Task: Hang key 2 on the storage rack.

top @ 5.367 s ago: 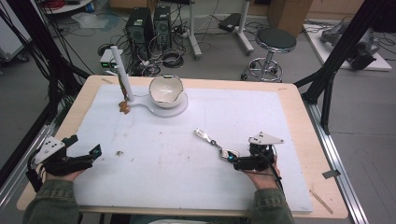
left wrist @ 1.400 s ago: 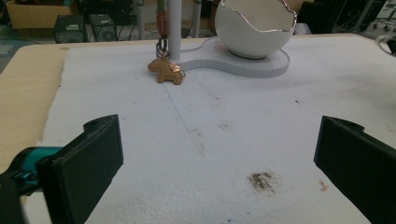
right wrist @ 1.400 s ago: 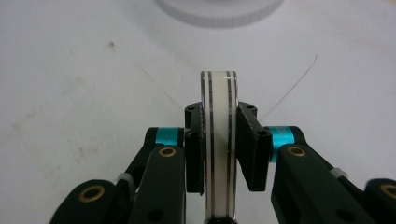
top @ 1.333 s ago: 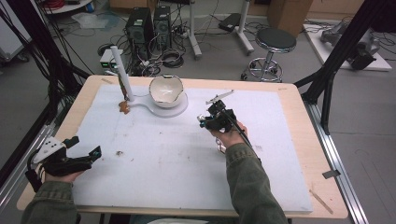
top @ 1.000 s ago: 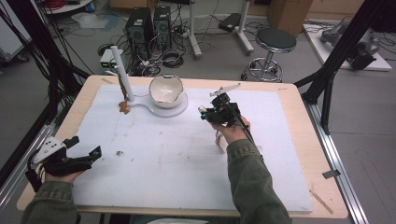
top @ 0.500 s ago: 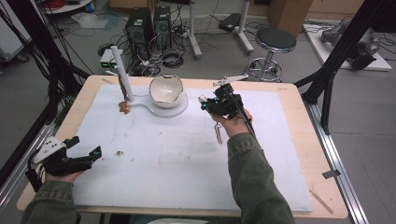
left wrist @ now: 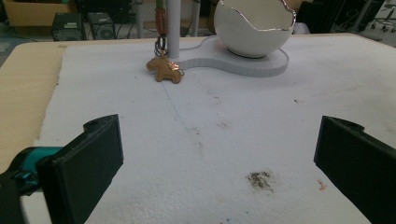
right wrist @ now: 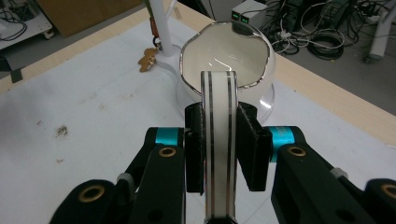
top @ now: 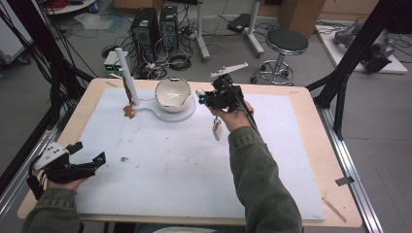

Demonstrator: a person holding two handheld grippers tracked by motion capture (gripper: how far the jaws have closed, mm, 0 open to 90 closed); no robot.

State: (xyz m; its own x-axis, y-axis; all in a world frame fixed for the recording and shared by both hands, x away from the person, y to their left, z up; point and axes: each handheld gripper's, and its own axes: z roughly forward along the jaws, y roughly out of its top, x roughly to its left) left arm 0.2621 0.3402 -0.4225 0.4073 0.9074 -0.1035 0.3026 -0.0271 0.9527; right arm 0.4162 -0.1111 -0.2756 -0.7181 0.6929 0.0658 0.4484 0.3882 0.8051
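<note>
Right gripper (right wrist: 219, 154), frame centre, clamped mid-length on a light, flexible striped strap (right wrist: 218, 140), likely slippery, before the fragile bowl (right wrist: 229, 60).

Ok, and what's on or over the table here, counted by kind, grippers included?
Grippers: 2 (left gripper, open; right gripper, shut on the strap)
Strap: 1
Charm: 1
Bowl: 1
Stand: 1
Total: 6
</note>
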